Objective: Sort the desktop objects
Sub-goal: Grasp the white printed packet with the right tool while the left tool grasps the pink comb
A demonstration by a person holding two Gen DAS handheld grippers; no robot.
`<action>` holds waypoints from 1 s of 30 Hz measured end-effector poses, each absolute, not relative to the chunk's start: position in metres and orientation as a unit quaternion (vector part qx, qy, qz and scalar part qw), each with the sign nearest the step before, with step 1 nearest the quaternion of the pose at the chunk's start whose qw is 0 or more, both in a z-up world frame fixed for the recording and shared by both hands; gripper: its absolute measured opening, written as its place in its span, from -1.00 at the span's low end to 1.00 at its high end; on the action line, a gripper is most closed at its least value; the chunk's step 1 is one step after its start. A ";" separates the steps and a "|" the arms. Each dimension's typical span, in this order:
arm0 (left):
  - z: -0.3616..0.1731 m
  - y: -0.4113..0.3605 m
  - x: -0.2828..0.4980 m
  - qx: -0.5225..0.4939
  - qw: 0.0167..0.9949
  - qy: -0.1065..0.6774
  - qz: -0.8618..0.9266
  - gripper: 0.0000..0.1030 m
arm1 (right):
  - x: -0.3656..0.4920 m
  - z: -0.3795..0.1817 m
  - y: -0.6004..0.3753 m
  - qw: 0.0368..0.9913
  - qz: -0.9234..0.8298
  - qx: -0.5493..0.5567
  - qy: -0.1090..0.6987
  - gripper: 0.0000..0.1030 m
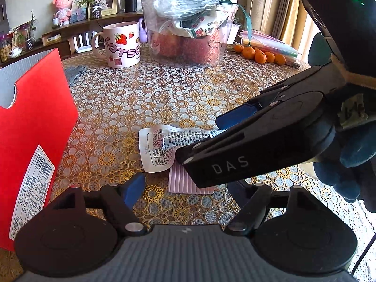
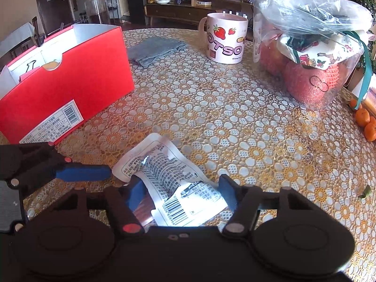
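Our right tool (image 2: 182, 193) stands wide open astride the white packet (image 2: 164, 176) on the desk (image 2: 235, 122); our left tool (image 1: 185, 188) is open too, holding nothing. Left of both stands the red box (image 2: 70, 82); ahead, a mug (image 2: 225, 38) and apple bag (image 2: 310, 47).

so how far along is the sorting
Partly done: the red box already holds a binder clip and something orange. In hand: the right gripper, jaws open, straddles the white packet. Left: a pink ribbed item under the packet, and a grey cloth.
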State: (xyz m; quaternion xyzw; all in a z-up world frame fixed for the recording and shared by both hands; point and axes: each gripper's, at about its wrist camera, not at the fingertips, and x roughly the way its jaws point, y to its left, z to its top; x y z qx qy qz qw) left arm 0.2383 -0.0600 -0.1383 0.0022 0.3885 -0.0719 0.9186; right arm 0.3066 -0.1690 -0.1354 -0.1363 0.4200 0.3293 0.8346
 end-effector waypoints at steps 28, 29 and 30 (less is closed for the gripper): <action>-0.137 -0.056 0.256 0.019 0.923 0.379 -0.069 -0.52 | 0.316 -0.124 -0.181 0.849 0.318 -0.089 0.413 -0.43; -0.137 -0.054 0.255 0.016 0.923 0.379 -0.066 -0.59 | 0.315 -0.124 -0.183 0.849 0.316 -0.089 0.413 -0.43; -0.137 -0.053 0.255 0.012 0.923 0.378 -0.063 -0.67 | 0.315 -0.123 -0.184 0.849 0.315 -0.089 0.414 -0.43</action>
